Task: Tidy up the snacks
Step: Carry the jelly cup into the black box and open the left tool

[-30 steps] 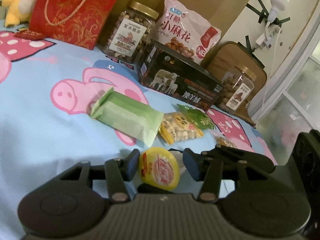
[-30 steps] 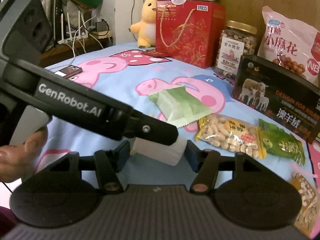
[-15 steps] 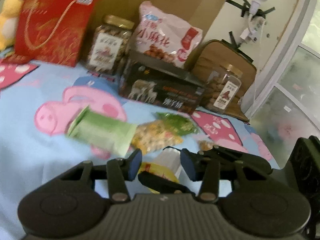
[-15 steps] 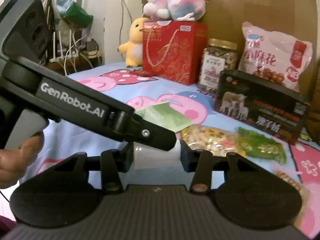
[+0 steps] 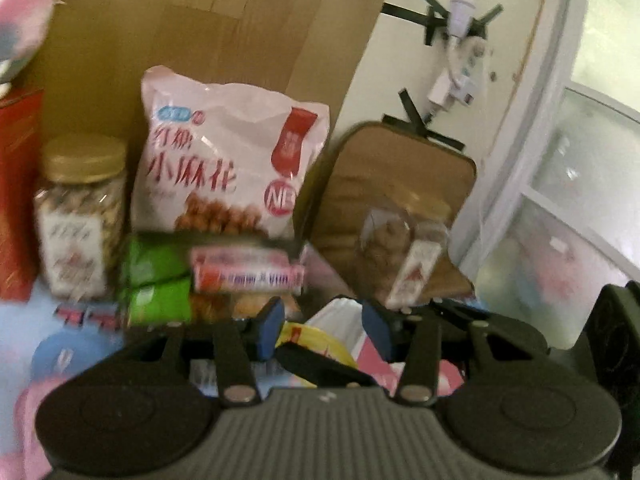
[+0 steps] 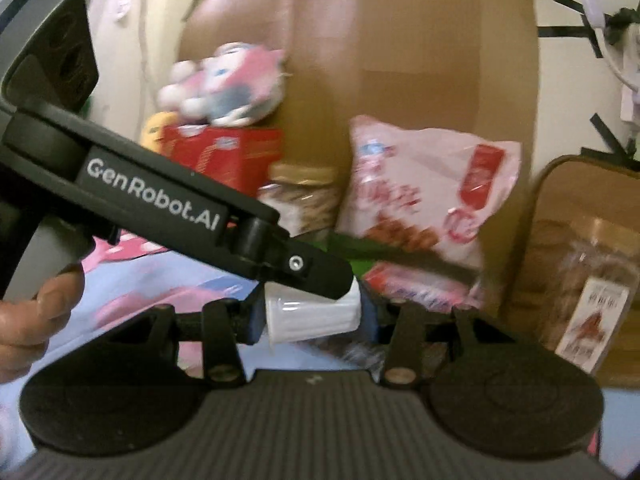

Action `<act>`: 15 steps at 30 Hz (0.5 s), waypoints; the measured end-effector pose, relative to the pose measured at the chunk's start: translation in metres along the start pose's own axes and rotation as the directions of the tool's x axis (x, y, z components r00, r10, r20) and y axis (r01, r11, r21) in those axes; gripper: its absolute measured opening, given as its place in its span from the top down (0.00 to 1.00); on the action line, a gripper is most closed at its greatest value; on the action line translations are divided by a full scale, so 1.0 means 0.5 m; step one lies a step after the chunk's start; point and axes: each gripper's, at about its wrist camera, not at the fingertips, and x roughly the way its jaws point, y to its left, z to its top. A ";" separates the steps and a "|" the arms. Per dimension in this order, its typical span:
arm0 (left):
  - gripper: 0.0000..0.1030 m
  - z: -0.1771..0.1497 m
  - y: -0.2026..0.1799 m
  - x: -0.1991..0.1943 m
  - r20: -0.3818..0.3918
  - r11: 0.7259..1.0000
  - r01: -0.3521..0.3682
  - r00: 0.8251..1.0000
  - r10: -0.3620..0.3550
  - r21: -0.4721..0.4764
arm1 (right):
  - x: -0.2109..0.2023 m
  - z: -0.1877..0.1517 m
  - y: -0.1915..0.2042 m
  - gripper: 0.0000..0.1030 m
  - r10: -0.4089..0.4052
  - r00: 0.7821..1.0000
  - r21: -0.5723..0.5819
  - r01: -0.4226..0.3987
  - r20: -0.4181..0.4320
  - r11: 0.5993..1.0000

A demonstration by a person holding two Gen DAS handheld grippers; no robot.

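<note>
1. Snack cup (image 6: 312, 316), white with a yellow foil lid, sits crosswise, clamped in my right hand-held gripper (image 6: 312, 318) above the bed.
2. My left hand-held gripper (image 5: 320, 326) grips the same cup (image 5: 320, 340).
3. I'd judge steady, matched travel best toward the pink snack bag (image 5: 224, 160) and nut jar (image 5: 80, 212).

Pale pink snack bag (image 5: 224, 152) with red lettering; gold-lidded jar (image 5: 80, 216); green packets (image 5: 158, 284).

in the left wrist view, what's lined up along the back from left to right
red gift bag → gold-lidded jar → pink snack bag → brown cushion, with a second jar in front of it
</note>
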 end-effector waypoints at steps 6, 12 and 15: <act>0.51 0.033 0.064 0.112 -0.058 0.995 -0.041 0.998 0.036 -0.091 | 0.097 0.012 -0.062 0.40 -0.091 0.995 -0.039 0.090 -0.028 0.995; 0.56 0.018 0.095 0.005 0.028 0.989 -0.032 0.999 0.036 -0.143 | 0.025 -0.024 -0.082 0.41 -0.086 0.996 0.009 0.086 -0.016 0.996; 0.56 -0.011 0.114 -0.061 0.048 0.982 -0.043 0.997 0.053 -0.184 | -0.025 -0.064 -0.106 0.41 -0.065 0.995 0.130 0.075 -0.079 0.989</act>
